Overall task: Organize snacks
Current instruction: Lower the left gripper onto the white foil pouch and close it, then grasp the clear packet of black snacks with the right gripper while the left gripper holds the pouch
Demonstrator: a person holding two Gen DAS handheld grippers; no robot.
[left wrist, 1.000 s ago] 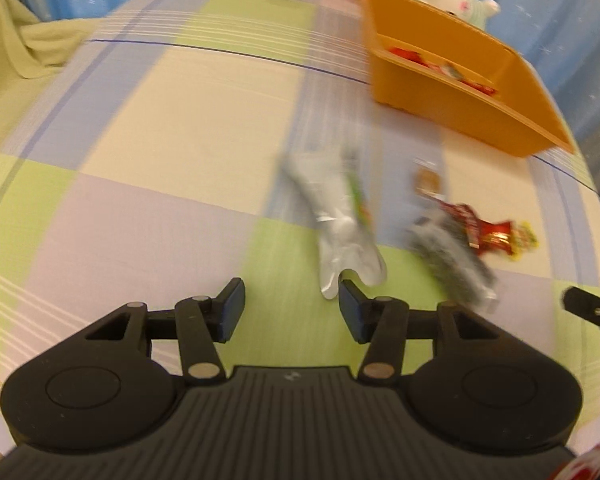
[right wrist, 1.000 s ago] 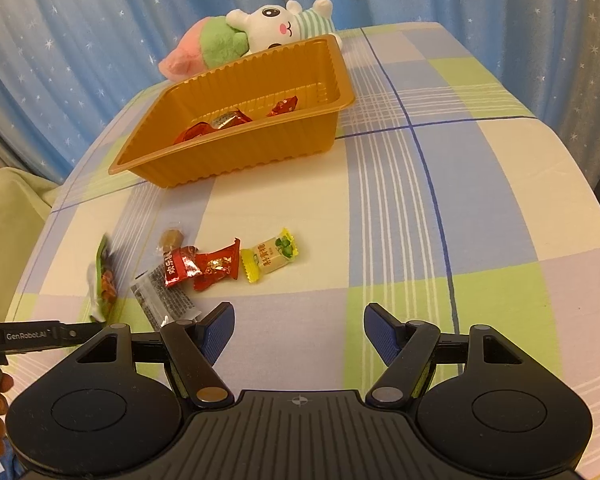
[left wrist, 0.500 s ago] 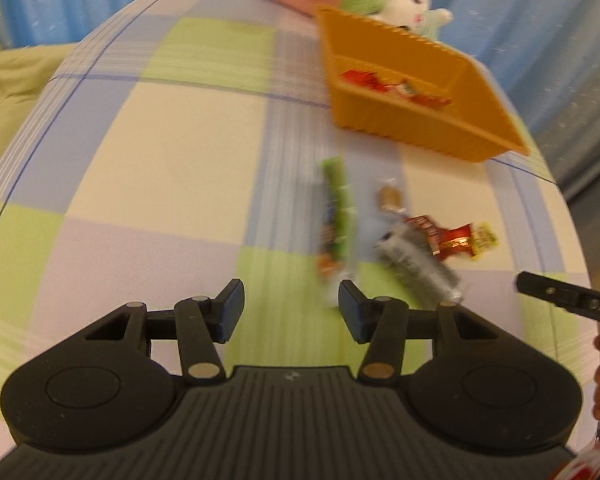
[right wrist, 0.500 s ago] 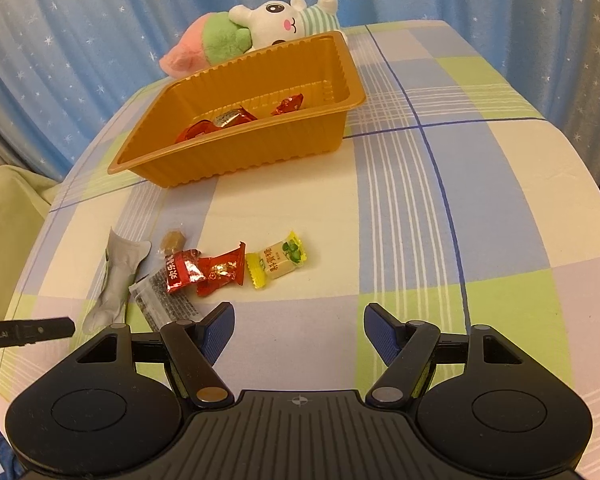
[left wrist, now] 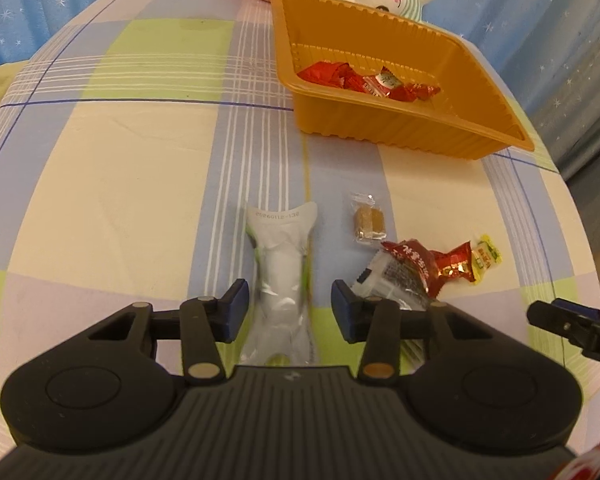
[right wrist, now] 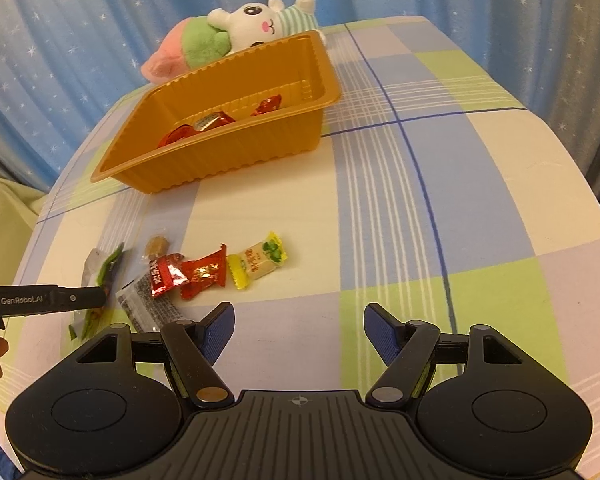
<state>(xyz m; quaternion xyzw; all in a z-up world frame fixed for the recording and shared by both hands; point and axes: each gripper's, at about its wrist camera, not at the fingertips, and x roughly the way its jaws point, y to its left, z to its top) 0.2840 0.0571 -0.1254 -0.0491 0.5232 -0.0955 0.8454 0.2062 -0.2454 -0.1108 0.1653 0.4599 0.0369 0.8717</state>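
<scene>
Left gripper (left wrist: 286, 306): held low over the tabletop (left wrist: 100, 184), pointing up-frame. Jaws apart, blue ribbed pads either side of a long silver-white pouch (left wrist: 282, 264) with green edges; the pads stand clear of it, no contact visible. The pouch is flat, crinkled foil, flared at its far end, lying lengthwise at lower centre of the left view.

Right gripper (right wrist: 299, 328): held low at the bottom of its own view, jaws wide apart over bare cloth, nothing between them. Its black tip shows at the right edge of the left view.

Loose snacks, right of the pouch in the left view: a small clear-wrapped brown candy (left wrist: 367, 220); a grey printed sachet (left wrist: 392, 280) partly under a red foil candy (left wrist: 410, 258); a second red foil candy (left wrist: 454, 266); a yellow twist-wrapped candy (left wrist: 486, 258). The last three touch end to end.

Orange tray (left wrist: 380, 128): moulded plastic, ribbed walls, rectangular, upper right of the left view. Red wrapped candies (left wrist: 364, 80) lie on its floor.

Plush toy (right wrist: 236, 32): soft, white, green and pink, lying just behind the tray.

The tabletop carries a plaid cloth in blue, cream, green and lilac. Star-print blue curtain (right wrist: 80, 40) behind.
</scene>
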